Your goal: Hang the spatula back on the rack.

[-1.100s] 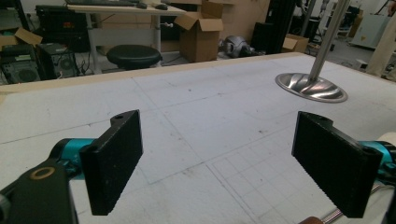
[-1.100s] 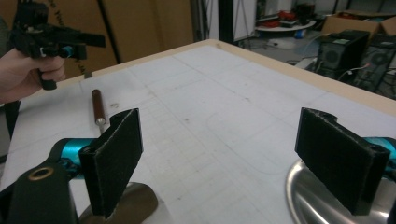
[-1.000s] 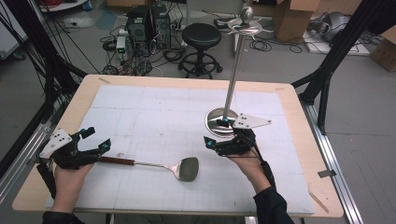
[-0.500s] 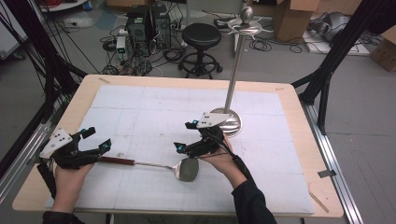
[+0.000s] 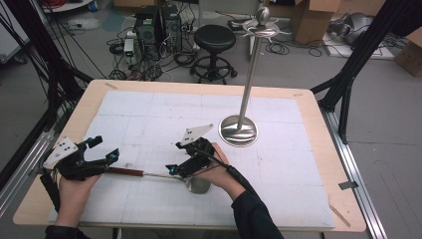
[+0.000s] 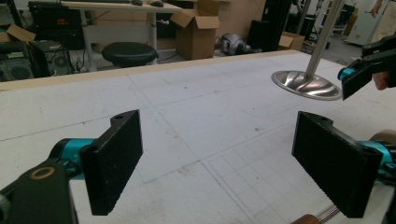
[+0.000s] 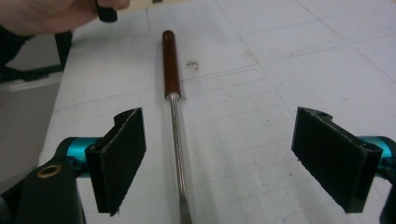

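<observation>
lay flat on the mat [image 5: 149, 109], spatula [image 5: 154, 174] long axis left-right, wooden handle [image 7: 171, 60] toward left gripper [image 5: 102, 157]. hovered over the metal shaft, right gripper [image 5: 174, 169] nearer, straddling it. both spread wide, gripping nothing.

Your right gripper [image 5: 180, 168] covers most of the spatula [image 5: 149, 174] blade in the high view. In the right gripper view, the bottom edge cuts the spatula's metal shaft, so the blade is out of frame.
</observation>
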`<action>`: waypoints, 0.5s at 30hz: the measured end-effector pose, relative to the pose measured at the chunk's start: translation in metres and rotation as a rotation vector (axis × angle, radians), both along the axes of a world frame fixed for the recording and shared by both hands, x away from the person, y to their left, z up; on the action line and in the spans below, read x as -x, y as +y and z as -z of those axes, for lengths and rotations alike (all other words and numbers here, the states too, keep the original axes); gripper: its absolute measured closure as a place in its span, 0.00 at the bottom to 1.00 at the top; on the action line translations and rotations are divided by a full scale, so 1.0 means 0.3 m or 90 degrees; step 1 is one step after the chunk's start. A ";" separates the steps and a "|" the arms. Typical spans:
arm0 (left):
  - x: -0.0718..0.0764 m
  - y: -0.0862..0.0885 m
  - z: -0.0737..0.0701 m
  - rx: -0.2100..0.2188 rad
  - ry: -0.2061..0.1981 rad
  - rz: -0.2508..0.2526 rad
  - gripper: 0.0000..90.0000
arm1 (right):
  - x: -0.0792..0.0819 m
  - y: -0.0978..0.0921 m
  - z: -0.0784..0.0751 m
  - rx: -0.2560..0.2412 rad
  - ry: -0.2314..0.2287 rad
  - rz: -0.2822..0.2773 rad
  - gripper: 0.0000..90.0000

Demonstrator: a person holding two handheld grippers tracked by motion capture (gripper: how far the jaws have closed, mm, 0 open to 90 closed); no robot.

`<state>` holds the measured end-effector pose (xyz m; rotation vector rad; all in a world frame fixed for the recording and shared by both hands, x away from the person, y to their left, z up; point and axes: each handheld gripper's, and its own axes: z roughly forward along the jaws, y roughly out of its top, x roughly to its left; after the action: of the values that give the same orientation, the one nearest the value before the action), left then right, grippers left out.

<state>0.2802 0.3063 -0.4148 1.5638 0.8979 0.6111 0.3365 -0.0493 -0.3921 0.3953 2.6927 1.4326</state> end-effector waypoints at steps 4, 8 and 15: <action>0.001 0.002 -0.001 -0.001 0.000 0.000 0.19 | 0.000 0.039 0.023 0.036 0.004 -0.016 0.24; 0.002 0.001 -0.001 -0.001 0.000 0.000 0.19 | 0.006 0.072 0.051 0.076 0.008 -0.033 0.29; 0.001 0.001 0.000 -0.004 0.001 0.000 0.19 | 0.009 0.109 0.090 0.135 0.018 -0.060 0.42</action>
<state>0.2798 0.3064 -0.4148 1.5708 0.8986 0.6135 0.3338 -0.0166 -0.4191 0.2794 2.8834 1.1511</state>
